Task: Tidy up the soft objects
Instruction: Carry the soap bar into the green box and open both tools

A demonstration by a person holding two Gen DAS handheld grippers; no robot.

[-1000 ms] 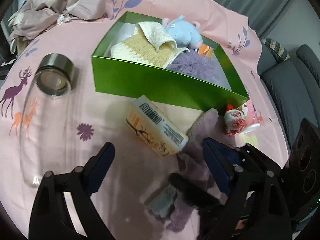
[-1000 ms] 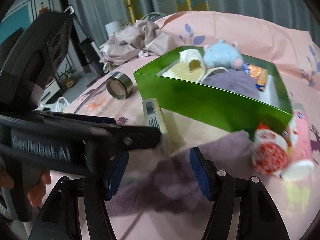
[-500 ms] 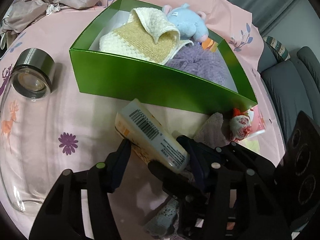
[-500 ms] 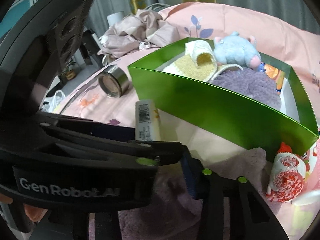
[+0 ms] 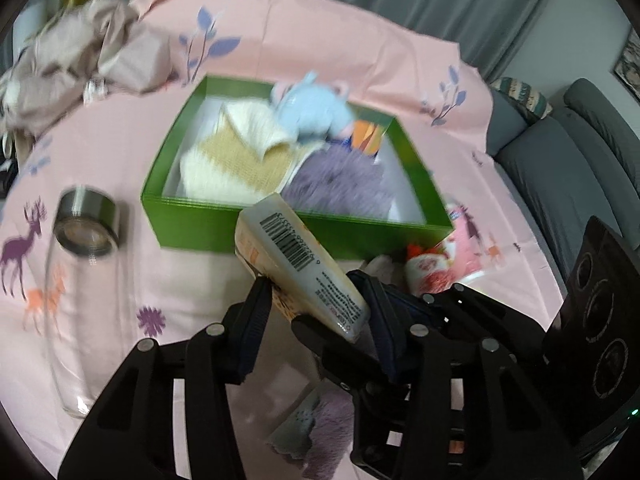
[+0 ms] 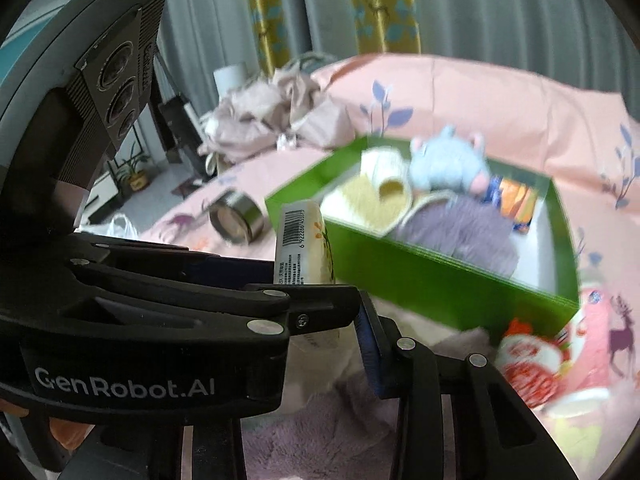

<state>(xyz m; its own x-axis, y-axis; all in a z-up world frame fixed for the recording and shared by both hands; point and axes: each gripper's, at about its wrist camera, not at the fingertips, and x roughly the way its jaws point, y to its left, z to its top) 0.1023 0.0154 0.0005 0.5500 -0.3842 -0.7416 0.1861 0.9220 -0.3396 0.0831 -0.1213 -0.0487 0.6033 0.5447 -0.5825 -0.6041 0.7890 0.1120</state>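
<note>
Left wrist view, nearest: left tongs (image 5: 316, 312) had a cream tube (image 5: 296, 256) w/ a barcode between the pads, which were closing on its lower end. The tube looked clear of the surface (image 5: 120, 168), tilted, barcode end up and toward the far left, overlapping the green box's (image 5: 208, 220) near wall.

Right tongs (image 6: 316, 340) sat just right of and under the left pair, also closing. A fluffy purple cloth (image 6: 320, 420) lay at and below them, but the left tool hid one finger, so I couldn't tell if the cloth was actually pinched.

Step, as I read it: getting the hard tube off the cloth so the cloth could be boxed. Next move prob. called for parking the tube on bare surface left of the box, then taking the cloth over the near wall w/o snagging it.

Pose: both tools pitched down toward the box, left one crossing in front of the right cam. A bit of the person's left hand (image 6: 60, 428) showed at its grip.

Further out: a red-and-white item (image 5: 428, 272) near the box's near right corner, and a glass bottle (image 5: 86, 224) lying at left. Inside the box were a cream knit (image 5: 236, 156), purple fluff (image 5: 340, 184) and a blue plush (image 5: 308, 108). Crumpled beige fabric (image 5: 80, 52) lay at far left.
</note>
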